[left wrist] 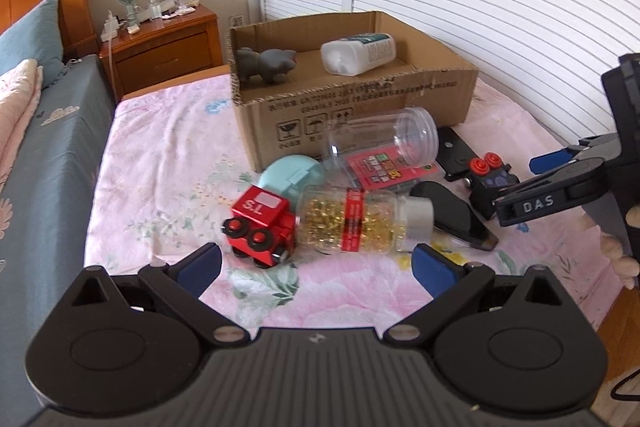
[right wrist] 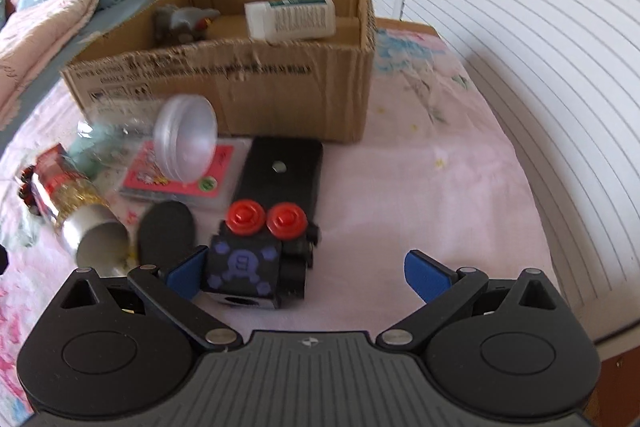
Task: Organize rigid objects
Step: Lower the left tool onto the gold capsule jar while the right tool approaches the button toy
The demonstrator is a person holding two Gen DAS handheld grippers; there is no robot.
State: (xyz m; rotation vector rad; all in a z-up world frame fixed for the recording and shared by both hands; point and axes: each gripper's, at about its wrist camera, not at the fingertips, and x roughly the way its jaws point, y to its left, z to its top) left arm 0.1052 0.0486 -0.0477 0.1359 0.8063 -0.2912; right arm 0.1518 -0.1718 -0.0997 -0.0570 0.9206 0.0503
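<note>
A: What is the biggest thing here?

B: The bed with the pink flowered sheet (left wrist: pixel 160 155). On it, at the far side, stands the open cardboard box (left wrist: pixel 360 115). Inside the box lie a white bottle (left wrist: pixel 358 53) on its side and a grey animal toy (left wrist: pixel 264 65).

A: And in front of the box?

B: A group of things is lying close together. A clear plastic jar (left wrist: pixel 384 137) lies on its side over a flat red packet (left wrist: pixel 380 173). Beside these lie a flat black case (right wrist: pixel 282 171), a bottle of gold beads (left wrist: pixel 360 221) with a red label, a dark oval object (left wrist: pixel 452 217) and a round teal container (left wrist: pixel 290 177). A red toy train car (left wrist: pixel 260 223) touches the bead bottle.

A: Where are the grippers?

B: The left gripper (left wrist: pixel 318 265) is low over the sheet, just in front of the red car and the bead bottle. Its jaws are wide apart and hold nothing. The right gripper (right wrist: pixel 302 273) is at the black toy train car (right wrist: pixel 260 255) with two red knobs. Its jaws are also wide, and its left pad (right wrist: pixel 188 273) is right against the side of the car; the other pad is apart from it.
</note>
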